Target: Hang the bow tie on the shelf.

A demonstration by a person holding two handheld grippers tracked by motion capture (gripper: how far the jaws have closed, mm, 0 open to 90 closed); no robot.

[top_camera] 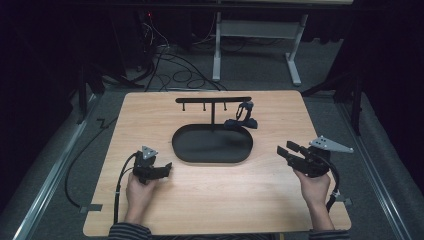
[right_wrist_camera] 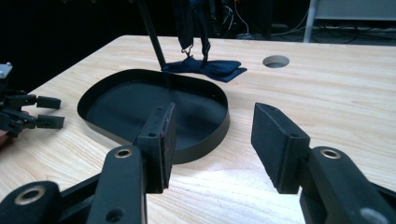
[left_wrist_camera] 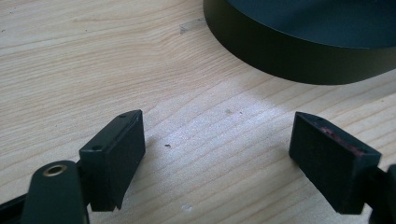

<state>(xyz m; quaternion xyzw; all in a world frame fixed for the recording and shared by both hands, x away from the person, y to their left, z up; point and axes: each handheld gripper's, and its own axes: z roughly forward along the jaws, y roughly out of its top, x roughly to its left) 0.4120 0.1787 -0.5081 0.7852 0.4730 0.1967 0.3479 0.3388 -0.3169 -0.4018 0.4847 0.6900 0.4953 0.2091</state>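
A black oval tray [top_camera: 210,144] lies at the middle of the wooden table. Behind it stands a black T-shaped stand [top_camera: 213,100] with small hooks. A dark blue bow tie [top_camera: 242,122] hangs by its strap from the stand's right end, and its bow rests on the table beside the tray. My left gripper [top_camera: 166,169] sits low, left of the tray, open and empty; its jaws [left_wrist_camera: 224,154] frame bare wood near the tray wall [left_wrist_camera: 299,60]. My right gripper [top_camera: 288,149] hovers right of the tray, open and empty, facing the tray [right_wrist_camera: 140,105] and bow tie [right_wrist_camera: 208,67].
A round hole [right_wrist_camera: 275,61] is cut in the tabletop beyond the bow tie. The left gripper [right_wrist_camera: 28,112] shows across the tray in the right gripper view. Cables [top_camera: 185,75] and a white desk frame [top_camera: 255,30] lie on the floor behind the table.
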